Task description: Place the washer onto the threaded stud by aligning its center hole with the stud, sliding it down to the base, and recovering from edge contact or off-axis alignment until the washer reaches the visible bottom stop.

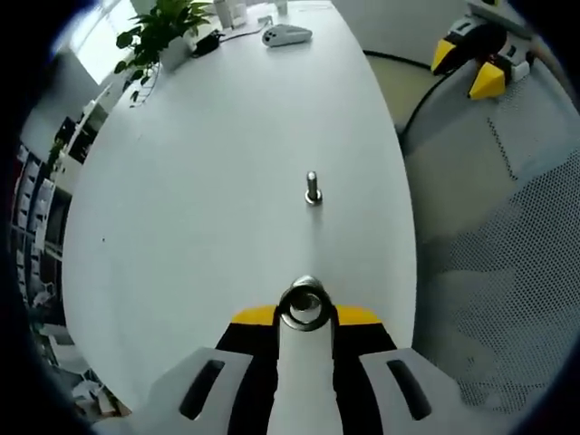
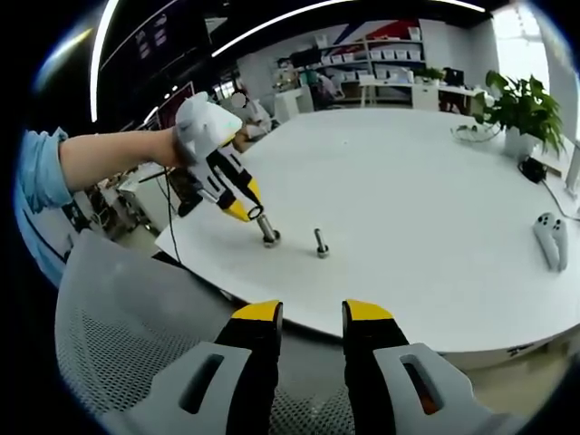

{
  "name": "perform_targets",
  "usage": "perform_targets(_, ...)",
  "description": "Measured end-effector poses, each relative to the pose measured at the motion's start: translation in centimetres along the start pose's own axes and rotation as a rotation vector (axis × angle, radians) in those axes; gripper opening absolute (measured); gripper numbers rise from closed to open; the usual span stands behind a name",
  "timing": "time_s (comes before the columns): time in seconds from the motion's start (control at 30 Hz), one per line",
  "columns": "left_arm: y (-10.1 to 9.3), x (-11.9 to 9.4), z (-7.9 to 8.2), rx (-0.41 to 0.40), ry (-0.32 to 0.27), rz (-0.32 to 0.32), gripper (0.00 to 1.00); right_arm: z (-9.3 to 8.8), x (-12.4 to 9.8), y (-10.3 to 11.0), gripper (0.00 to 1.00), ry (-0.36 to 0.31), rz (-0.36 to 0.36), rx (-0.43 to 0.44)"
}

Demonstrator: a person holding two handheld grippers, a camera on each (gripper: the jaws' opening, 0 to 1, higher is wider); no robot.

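The threaded stud (image 1: pixel 313 188) stands upright on the white table (image 1: pixel 208 181), with a nut-like base. My left gripper (image 1: pixel 304 313) is shut on the metal washer (image 1: pixel 304 306), held short of the stud and in line with it; a white strip fills the gap below the washer. In the right gripper view a hand holds the left gripper (image 2: pixel 251 211) over the table edge, its washer (image 2: pixel 257 214) left of the stud (image 2: pixel 321 243). A grey post-like shape (image 2: pixel 269 236) sits just under the washer; I cannot tell what it is. My right gripper (image 2: pixel 313 313) is open off the table, also seen as the right gripper (image 1: pixel 467 68) at top right.
A grey mesh chair (image 2: pixel 127 344) lies below my right gripper, off the table's near edge. A potted plant (image 1: pixel 159 36), a white controller (image 1: pixel 286 35) and cables sit at the table's far end. Shelves and desks stand beyond the table.
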State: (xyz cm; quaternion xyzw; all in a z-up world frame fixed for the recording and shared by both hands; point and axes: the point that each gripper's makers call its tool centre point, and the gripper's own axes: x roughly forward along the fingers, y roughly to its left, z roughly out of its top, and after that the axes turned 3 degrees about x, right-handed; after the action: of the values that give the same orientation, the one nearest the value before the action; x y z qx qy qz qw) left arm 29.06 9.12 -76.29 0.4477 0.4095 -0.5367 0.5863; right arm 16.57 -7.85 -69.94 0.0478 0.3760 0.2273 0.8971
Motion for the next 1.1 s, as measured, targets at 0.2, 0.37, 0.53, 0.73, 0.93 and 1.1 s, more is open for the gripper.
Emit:
perform_targets(0.2, 0.0, 0.6, 0.1, 0.001, 0.014, -0.012, 0.19, 0.1, 0.0, 0.0, 0.28, -0.003, 0.000, 0.002)
perform_targets(0.37, 0.1, 1.0, -0.4, 0.011, 0.042, -0.018, 0.19, 0.1, 0.0, 0.0, 0.28, -0.001, 0.001, 0.001)
perform_targets(0.53, 0.3, 1.6, -0.6, -0.003, 0.055, -0.026, 0.19, 0.1, 0.0, 0.0, 0.28, -0.003, 0.000, 0.003)
perform_targets(0.73, 0.0, 2.6, -0.7, 0.006, 0.070, -0.035, 0.19, 0.1, 0.0, -0.1, 0.28, -0.005, -0.001, 0.005)
perform_targets(0.93, 0.0, 2.9, -0.8, 0.006, 0.093, -0.040, 0.19, 0.1, 0.0, -0.1, 0.28, -0.007, -0.002, 0.007)
perform_targets(1.1, 0.1, 3.5, -0.9, 0.035, 0.117, -0.038, 0.19, 0.1, 0.0, -0.1, 0.28, -0.007, -0.002, 0.007)
